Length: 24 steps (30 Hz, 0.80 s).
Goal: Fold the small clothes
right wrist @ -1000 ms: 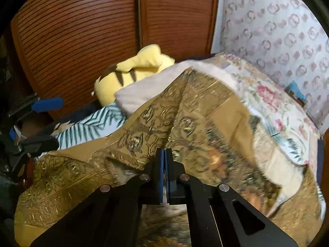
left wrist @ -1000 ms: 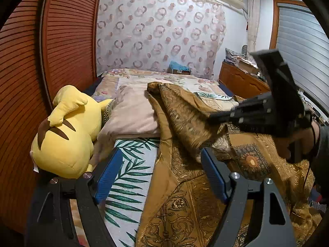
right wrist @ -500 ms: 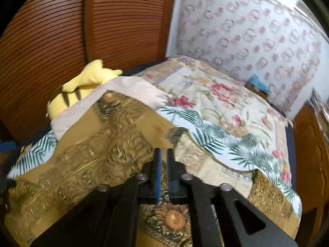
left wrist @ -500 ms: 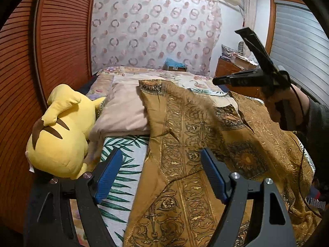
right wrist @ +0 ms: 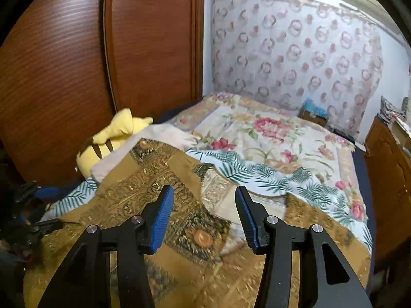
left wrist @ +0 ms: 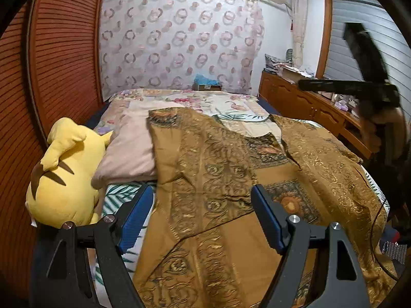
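Observation:
A golden-brown patterned garment [left wrist: 218, 179] lies spread on the bed, its left half folded over the middle; it also shows in the right wrist view [right wrist: 154, 192]. My left gripper [left wrist: 203, 215] is open and empty, hovering above the garment's near part. My right gripper [right wrist: 204, 215] is open and empty above the garment's neck area. In the left wrist view the right gripper [left wrist: 305, 84] is raised at the right, above the bed, held by a hand.
A yellow plush toy [left wrist: 64, 177] and a pink pillow [left wrist: 128, 151] lie at the bed's left by the wooden wardrobe [left wrist: 59, 59]. A wooden dresser [left wrist: 316, 110] stands right of the bed. The floral bedspread [right wrist: 269, 138] stretches to the curtain.
My right gripper carried the garment's edge across, opened and let it go, then rose to the right. The garment now lies flatter. My left gripper stayed open.

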Each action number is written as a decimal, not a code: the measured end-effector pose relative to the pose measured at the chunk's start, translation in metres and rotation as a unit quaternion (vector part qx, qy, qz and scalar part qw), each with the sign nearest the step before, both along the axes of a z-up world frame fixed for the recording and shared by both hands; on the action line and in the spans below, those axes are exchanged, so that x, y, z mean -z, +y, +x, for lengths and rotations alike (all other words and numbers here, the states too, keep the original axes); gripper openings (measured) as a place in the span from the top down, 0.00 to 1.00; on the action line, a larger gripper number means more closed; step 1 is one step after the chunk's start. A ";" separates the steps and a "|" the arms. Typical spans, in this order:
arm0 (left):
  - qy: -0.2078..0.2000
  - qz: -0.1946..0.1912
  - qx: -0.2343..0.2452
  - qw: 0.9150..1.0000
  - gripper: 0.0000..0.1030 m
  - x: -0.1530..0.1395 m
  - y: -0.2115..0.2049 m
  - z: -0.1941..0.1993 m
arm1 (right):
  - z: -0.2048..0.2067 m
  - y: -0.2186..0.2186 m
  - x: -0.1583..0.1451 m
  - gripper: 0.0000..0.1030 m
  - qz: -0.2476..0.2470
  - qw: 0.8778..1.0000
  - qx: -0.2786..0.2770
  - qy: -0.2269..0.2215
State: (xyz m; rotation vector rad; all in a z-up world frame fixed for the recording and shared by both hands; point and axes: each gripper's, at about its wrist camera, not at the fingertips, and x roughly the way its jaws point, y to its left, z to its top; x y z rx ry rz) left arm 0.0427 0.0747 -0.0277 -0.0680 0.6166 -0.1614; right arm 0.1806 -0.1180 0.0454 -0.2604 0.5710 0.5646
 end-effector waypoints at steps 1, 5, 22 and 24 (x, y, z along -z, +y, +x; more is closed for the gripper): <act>-0.001 0.001 0.002 1.000 0.23 -0.001 -0.003 0.001 | -0.008 -0.007 -0.002 0.49 0.004 1.000 0.002 -0.005; -0.004 0.007 0.017 1.000 0.23 -0.006 -0.018 0.007 | -0.031 -0.035 -0.009 0.33 0.021 0.999 0.016 -0.018; -0.009 0.022 0.064 0.998 0.23 -0.020 -0.077 0.033 | -0.075 -0.167 0.055 0.29 -0.003 0.984 0.176 -0.003; -0.003 0.026 0.073 0.997 0.23 -0.019 -0.085 0.038 | -0.071 -0.183 0.073 0.29 -0.002 0.979 0.201 0.014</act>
